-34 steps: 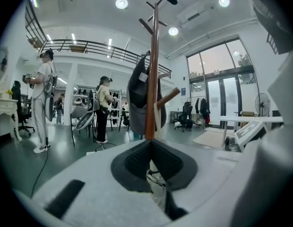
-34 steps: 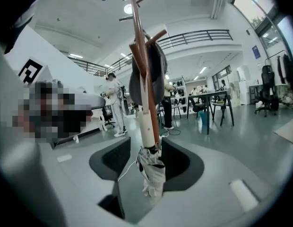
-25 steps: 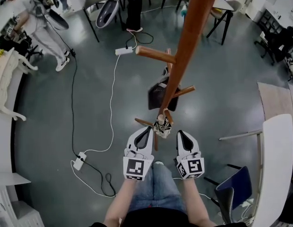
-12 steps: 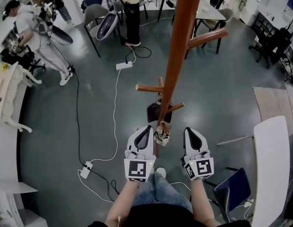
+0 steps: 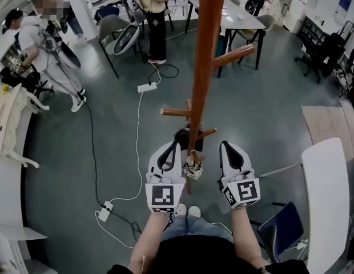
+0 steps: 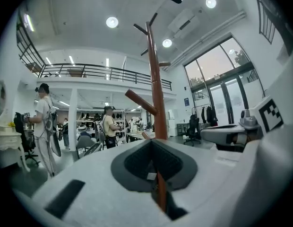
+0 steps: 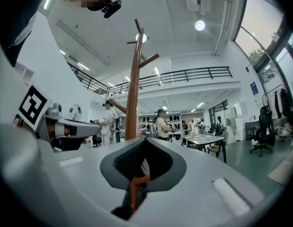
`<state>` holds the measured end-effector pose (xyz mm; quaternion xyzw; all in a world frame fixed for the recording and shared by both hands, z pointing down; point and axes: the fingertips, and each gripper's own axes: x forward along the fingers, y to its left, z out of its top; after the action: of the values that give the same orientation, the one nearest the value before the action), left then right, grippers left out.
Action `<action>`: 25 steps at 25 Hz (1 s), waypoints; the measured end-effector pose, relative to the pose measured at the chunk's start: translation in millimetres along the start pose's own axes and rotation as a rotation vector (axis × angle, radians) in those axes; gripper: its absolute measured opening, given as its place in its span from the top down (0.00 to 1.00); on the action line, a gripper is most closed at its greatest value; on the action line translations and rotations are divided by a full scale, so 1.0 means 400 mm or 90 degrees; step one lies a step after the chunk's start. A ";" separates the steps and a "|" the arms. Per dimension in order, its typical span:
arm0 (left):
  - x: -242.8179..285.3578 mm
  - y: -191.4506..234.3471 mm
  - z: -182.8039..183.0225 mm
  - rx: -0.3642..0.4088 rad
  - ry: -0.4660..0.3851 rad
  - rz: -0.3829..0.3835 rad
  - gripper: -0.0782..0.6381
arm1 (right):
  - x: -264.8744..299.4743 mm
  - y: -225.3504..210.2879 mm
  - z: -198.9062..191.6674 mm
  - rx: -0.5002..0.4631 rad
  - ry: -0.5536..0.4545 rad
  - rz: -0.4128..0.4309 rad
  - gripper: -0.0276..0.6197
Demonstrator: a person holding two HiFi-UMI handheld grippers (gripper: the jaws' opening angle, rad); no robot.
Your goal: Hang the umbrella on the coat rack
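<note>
Lifting the left gripper (image 5: 173, 148) and the right gripper (image 5: 227, 148), you have carried them upward since a second ago. The floor (image 5: 268, 113) now lies further below, the lower pegs look smaller, and a higher peg (image 5: 234, 56) has come into the head view. The two grippers also stand a little wider apart than before. The umbrella (image 5: 193, 170) has stayed put, low on the coat rack (image 5: 202, 67) near its foot. From above it shows between the grippers, in neither one's jaws.

Your forearms reach straight ahead, side by side, with both grippers pointing level at the pole and their marker cubes facing up. Each has its jaws pressed together with nothing clamped.

The pole is round, smooth, reddish-brown wood with stubby pegs angled upward. The umbrella is a small folded bundle of pale patterned fabric. Your gripper shells are matt white with dark ribbed pads, and the floor is glossy grey-green.
</note>
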<state>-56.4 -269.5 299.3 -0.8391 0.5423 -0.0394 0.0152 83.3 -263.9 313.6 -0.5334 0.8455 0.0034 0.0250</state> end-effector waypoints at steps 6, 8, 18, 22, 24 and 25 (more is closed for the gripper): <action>0.006 0.030 0.035 0.007 -0.018 0.028 0.88 | 0.024 0.000 0.026 -0.021 -0.004 0.002 0.94; -0.001 0.039 0.033 0.005 -0.018 0.026 0.88 | 0.020 -0.013 0.026 -0.021 -0.003 -0.004 0.94; -0.013 0.066 0.036 0.013 -0.016 0.035 0.88 | 0.005 -0.048 0.028 -0.022 -0.005 -0.015 0.94; -0.019 0.063 0.028 0.012 -0.013 0.035 0.88 | 0.001 -0.057 0.023 -0.022 -0.003 -0.022 0.94; -0.022 0.061 0.022 0.010 -0.011 0.035 0.88 | 0.001 -0.059 0.020 -0.021 0.000 -0.022 0.94; -0.025 0.060 0.018 0.010 -0.010 0.035 0.88 | 0.000 -0.059 0.018 -0.021 0.001 -0.022 0.94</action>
<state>-81.8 -270.5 290.1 -0.8240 0.5647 -0.0365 0.0274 104.9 -273.7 306.8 -0.5485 0.8359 0.0167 0.0158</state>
